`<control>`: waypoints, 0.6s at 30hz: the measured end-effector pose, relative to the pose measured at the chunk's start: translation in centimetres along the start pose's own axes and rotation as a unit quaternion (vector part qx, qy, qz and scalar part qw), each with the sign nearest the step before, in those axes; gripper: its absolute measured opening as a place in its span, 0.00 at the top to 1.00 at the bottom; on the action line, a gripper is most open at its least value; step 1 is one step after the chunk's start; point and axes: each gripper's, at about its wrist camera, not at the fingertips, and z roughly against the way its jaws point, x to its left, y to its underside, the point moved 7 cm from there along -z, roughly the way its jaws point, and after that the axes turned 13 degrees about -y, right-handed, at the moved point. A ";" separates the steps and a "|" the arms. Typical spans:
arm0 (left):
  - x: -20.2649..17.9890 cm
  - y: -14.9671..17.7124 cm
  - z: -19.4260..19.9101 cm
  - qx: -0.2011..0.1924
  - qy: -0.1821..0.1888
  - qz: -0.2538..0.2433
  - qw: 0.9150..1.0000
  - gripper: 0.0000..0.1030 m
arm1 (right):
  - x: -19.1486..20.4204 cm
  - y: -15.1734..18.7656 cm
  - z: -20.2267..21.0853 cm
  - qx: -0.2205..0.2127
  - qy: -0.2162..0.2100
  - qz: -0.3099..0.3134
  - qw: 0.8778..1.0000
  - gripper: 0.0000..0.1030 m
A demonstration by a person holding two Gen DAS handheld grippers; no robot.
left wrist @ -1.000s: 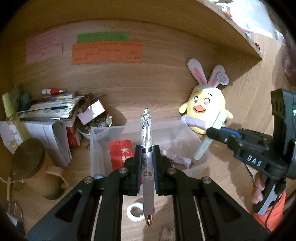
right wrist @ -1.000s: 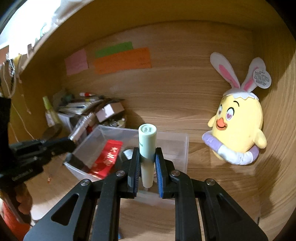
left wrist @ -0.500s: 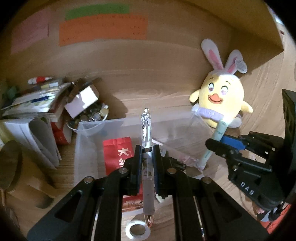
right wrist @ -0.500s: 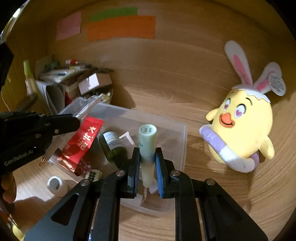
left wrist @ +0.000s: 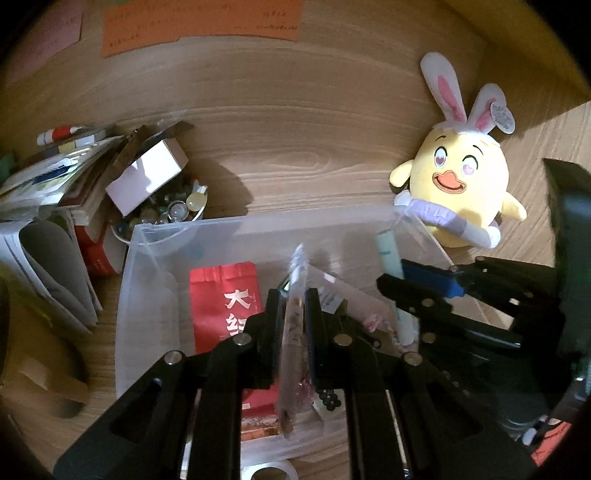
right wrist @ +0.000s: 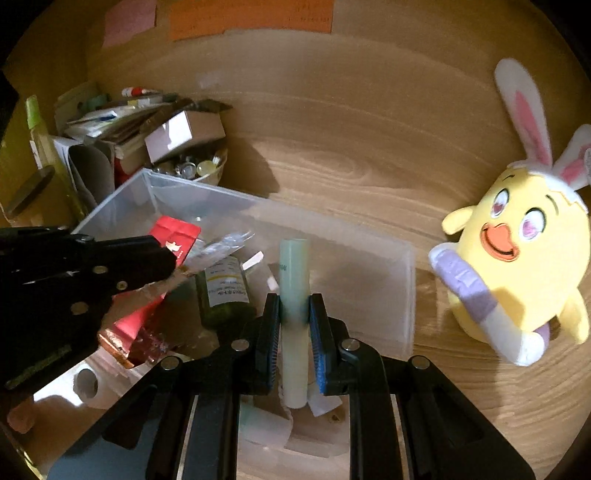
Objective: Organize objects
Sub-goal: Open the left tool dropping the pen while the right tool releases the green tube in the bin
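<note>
Open at the top, clear bin [right wrist: 408, 295] hemmed by plush chick [right wrist: 517, 269] on the right, stacked papers [left wrist: 44, 206] and bead bowl [left wrist: 173, 214] on the left; bare counter [left wrist: 295, 173] behind.

Left tongs [left wrist: 293, 314] clamp clear pen [left wrist: 294, 332] above plastic bin [left wrist: 147, 236]

The red packet [left wrist: 225, 302] in the clear bin [left wrist: 155, 236] bears large white Chinese characters, the top one reading "大". The bottle's label [right wrist: 225, 291], the orange note [left wrist: 199, 22] and the plush's ear tag [left wrist: 501, 117] carry print too small to read.
</note>
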 end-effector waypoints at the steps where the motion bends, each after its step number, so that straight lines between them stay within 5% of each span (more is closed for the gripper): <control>1: 0.0 0.0 0.2 -0.002 0.002 -0.001 1.000 0.90 | -0.1 0.1 -0.3 0.003 -0.002 -0.003 1.000 0.86; 11: -0.3 1.0 3.3 -0.011 0.029 0.001 1.000 0.83 | -0.5 0.5 -1.6 0.020 -0.005 -0.013 1.000 0.85; 18: -0.3 2.1 5.9 -0.032 0.019 -0.008 0.999 0.73 | -0.1 0.8 -0.5 0.010 0.013 0.001 1.000 0.64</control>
